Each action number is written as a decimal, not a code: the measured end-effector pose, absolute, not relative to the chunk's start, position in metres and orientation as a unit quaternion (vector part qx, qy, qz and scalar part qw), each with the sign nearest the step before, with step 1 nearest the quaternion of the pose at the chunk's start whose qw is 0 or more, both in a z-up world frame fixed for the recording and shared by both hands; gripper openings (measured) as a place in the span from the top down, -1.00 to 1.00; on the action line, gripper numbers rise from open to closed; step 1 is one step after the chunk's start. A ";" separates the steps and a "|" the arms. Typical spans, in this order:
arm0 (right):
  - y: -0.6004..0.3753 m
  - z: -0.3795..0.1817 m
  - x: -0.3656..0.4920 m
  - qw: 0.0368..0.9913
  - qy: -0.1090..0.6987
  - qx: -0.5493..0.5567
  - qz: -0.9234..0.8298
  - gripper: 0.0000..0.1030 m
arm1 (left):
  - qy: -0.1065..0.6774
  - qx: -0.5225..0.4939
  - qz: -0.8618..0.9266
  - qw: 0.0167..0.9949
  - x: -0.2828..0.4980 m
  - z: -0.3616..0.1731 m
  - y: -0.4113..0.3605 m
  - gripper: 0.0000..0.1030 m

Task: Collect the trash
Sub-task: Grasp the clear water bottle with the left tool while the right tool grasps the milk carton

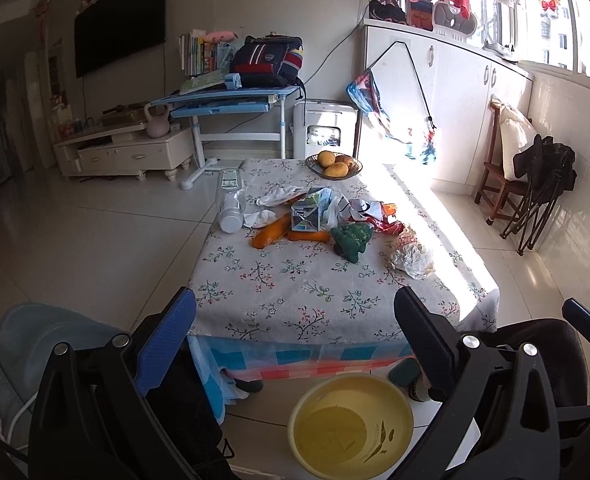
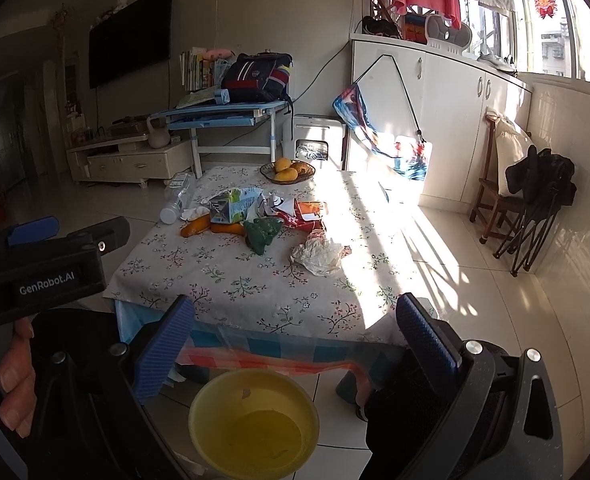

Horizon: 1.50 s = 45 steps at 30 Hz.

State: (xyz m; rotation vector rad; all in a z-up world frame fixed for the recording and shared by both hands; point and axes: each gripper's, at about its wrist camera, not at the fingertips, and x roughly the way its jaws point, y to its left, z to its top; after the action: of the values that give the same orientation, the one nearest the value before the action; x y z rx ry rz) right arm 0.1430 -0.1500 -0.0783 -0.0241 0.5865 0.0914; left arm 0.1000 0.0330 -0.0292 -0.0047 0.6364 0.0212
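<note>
From the left wrist, the table (image 1: 295,304) stands ahead with its near edge just past the fingertips, its flowered cloth bare across the whole near half; open tiled floor runs along its left side, and sunlit floor lies to the right toward a chair (image 1: 503,188). A yellow basin (image 1: 351,424) sits on the floor below the near edge. The trash lies clustered in the far half: a carton (image 1: 307,216) near the middle, white tissues (image 1: 261,218) to its left, a red wrapper (image 1: 387,220) to its right, and a crumpled paper wad (image 1: 413,258) apart near the right edge. A bottle (image 1: 231,200) lies on its side by the left edge, and a fruit bowl (image 1: 335,166) sits at the far edge. Orange and green toys (image 1: 351,238) lie in front of the carton. The left gripper (image 1: 295,320) hangs short of the table, fingers spread wide, holding nothing. From the right wrist, the same table (image 2: 231,280) is seen more from the right, sunlight covering its right part; the wad (image 2: 319,256) is the nearest piece, with bare cloth around it. The basin (image 2: 255,424) sits directly below. The right gripper (image 2: 295,320) is also level, fingers wide apart and empty, short of the edge. The left gripper (image 2: 69,232) shows at the left, gripped by a hand (image 2: 15,380).
</note>
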 end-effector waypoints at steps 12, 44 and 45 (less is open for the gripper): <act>-0.149 -0.090 0.192 0.950 0.305 -0.006 0.064 -0.88 | 0.326 -0.025 0.045 0.944 0.167 -0.043 0.066 -0.86; -0.174 -0.117 0.368 0.937 0.337 -0.011 0.092 -0.88 | 0.390 -0.001 0.144 0.909 0.447 -0.120 0.125 -0.86; -0.172 -0.117 0.371 0.937 0.335 -0.012 0.096 -0.88 | 0.392 0.004 0.148 0.908 0.453 -0.123 0.126 -0.86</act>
State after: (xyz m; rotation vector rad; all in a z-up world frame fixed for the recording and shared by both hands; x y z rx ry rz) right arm 0.3711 -0.1722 -0.1166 -0.0237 0.6835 0.1965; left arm 0.4534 0.1257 -0.1230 0.0090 0.8099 0.3050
